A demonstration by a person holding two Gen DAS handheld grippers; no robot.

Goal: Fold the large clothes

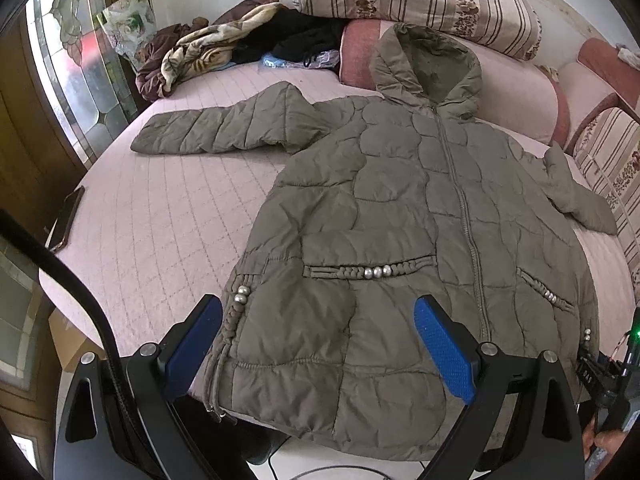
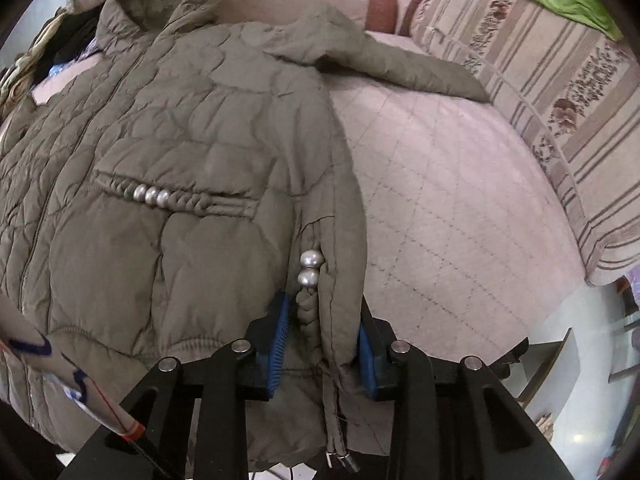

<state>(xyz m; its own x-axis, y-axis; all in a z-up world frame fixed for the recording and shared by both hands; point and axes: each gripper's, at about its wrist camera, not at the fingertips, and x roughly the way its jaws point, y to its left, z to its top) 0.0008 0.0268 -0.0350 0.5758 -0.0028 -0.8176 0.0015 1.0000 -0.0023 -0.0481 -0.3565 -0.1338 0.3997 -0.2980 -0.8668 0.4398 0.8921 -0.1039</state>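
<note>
**Jacket spread flat on the bed, folding barely begun**

Jacket (image 1: 400, 208) in olive quilted padding lies face up and zipped on the pink quilted bed (image 1: 168, 216), hood (image 1: 428, 60) toward the pillows, hem toward me. As far as I can see, no fold is made yet: the body is flat at full width, one sleeve (image 1: 212, 128) stretches straight out sideways, and the other sleeve (image 2: 400, 60) angles off toward the striped cushion (image 2: 560, 92). I judge the task to be at its very start, with both sleeves, the sides and the hood all left to bring in.

My right gripper (image 2: 320, 340) has its fingers closed in on the jacket's side edge near the hem, just below the two pearl beads (image 2: 309, 268) of the braided trim; the fabric bunches between the blue pads, so I read this as a firm hold on the corner. My left gripper (image 1: 316, 344) hovers over the opposite hem area with its fingers wide apart, gripping nothing; whether the pads touch the cloth I cannot tell.

On containers: I see none in use. The nearest thing is a plastic bag (image 1: 128, 20) leaning at the far left of the bed, contents unclear. A heap of other clothes (image 1: 224, 48) sits beside the pillows, well apart from the jacket, and a phone (image 1: 68, 216) lies near the bed's left edge.
</note>
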